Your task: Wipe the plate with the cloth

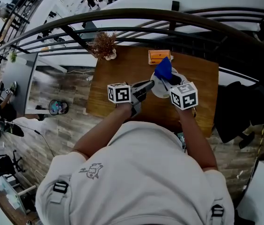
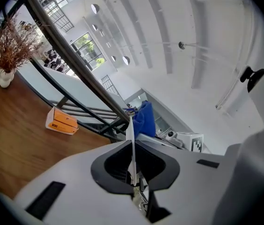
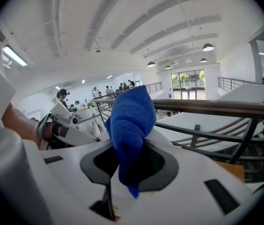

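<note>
My left gripper (image 1: 147, 86) is shut on the rim of the white plate (image 1: 159, 89), which is held up above the wooden table. In the left gripper view the plate (image 2: 131, 139) shows edge-on as a thin white line pinched between the jaws of the left gripper (image 2: 133, 171). The right gripper (image 1: 170, 81) is shut on a blue cloth (image 1: 163, 68), bunched over the plate. In the right gripper view the cloth (image 3: 129, 121) stands up out of the right gripper (image 3: 128, 165) and hides most of the plate. The cloth (image 2: 144, 118) also shows just beyond the plate's edge.
On the wooden table (image 1: 118, 69) an orange box (image 1: 159, 56) lies at the far edge and a small vase with dried twigs (image 1: 105, 46) stands at the far left corner. A dark railing (image 1: 136, 18) runs behind the table. A black chair (image 1: 239, 107) stands to the right.
</note>
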`<state>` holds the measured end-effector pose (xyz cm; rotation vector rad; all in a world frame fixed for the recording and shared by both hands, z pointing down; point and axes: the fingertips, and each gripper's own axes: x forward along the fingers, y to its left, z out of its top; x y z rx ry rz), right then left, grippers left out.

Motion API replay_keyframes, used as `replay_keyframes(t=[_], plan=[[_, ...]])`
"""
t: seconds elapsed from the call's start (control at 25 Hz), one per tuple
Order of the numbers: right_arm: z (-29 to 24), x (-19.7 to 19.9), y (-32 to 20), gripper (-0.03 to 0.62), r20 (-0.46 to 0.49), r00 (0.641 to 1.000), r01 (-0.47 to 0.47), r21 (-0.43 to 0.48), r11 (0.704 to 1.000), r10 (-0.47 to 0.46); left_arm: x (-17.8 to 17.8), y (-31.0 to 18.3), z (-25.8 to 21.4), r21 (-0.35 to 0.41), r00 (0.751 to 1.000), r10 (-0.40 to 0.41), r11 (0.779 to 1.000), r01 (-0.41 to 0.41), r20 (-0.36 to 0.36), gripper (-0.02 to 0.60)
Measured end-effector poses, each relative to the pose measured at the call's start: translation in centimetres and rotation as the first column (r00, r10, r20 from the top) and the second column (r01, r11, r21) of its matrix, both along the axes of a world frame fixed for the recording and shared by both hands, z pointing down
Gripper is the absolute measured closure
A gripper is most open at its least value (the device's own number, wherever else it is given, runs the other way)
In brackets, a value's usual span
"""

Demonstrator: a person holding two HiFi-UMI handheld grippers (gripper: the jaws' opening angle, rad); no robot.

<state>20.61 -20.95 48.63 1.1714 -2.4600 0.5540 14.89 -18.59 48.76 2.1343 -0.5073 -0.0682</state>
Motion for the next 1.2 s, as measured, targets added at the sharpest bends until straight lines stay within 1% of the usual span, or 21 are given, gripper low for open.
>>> replay_keyframes(t=[0.16, 0.28, 0.36, 0.48, 0.6, 0.76, 0.92, 1.04, 1.2], plan=[[-0.7, -2.5, 0.7, 0.494, 0.014, 0.999, 0.048, 0.004, 0.999, -0.048, -0.4, -1.2, -0.5, 0.013, 0.999, -0.027, 1.0, 0.027, -0.019, 0.56], [-0.4, -4.0, 1.9, 0.494, 0.024, 0.996, 0.081, -0.005, 0.997, -0.08, -0.8, -2.0, -1.6, -0.009, 0.994, -0.063, 0.998, 0.062, -0.084, 0.561], [0.2, -4.2, 2.8, 0.494, 0.03, 0.995, 0.093, -0.026, 0.995, -0.093, -1.4, -2.7, -2.2, -0.016, 0.99, -0.095, 0.995, 0.094, -0.108, 0.561], [1.7, -3.3, 3.5, 0.494, 0.019, 0.996, 0.09, -0.064, 0.994, -0.089, -2.8, -3.7, -2.8, -0.012, 0.986, -0.122, 0.992, 0.122, -0.113, 0.56], [3.0, -1.1, 2.8, 0.494, 0.004, 0.999, 0.042, -0.084, 0.996, -0.042, -3.9, -3.6, -2.6, -0.009, 0.987, -0.122, 0.992, 0.122, -0.106, 0.56], [2.0, 1.3, 0.7, 0.494, -0.021, 1.0, -0.02, -0.054, 0.998, 0.018, -4.1, -2.1, -2.0, -0.041, 0.987, -0.103, 0.994, 0.099, -0.121, 0.56], [-0.2, 1.8, -0.9, 0.494, -0.036, 0.999, -0.034, -0.002, 0.999, 0.034, -2.8, -0.5, -1.5, -0.054, 0.99, -0.063, 0.997, 0.056, -0.125, 0.56], [-1.4, 0.1, -1.2, 0.494, -0.03, 1.0, -0.005, 0.029, 1.0, 0.006, -2.1, -0.1, -1.1, -0.056, 0.991, -0.05, 0.998, 0.043, -0.126, 0.561], [-1.9, -4.2, 0.6, 0.494, 0.002, 0.997, 0.081, 0.026, 0.996, -0.082, -1.9, -0.6, -1.6, -0.054, 0.988, -0.074, 0.996, 0.067, -0.134, 0.561]])
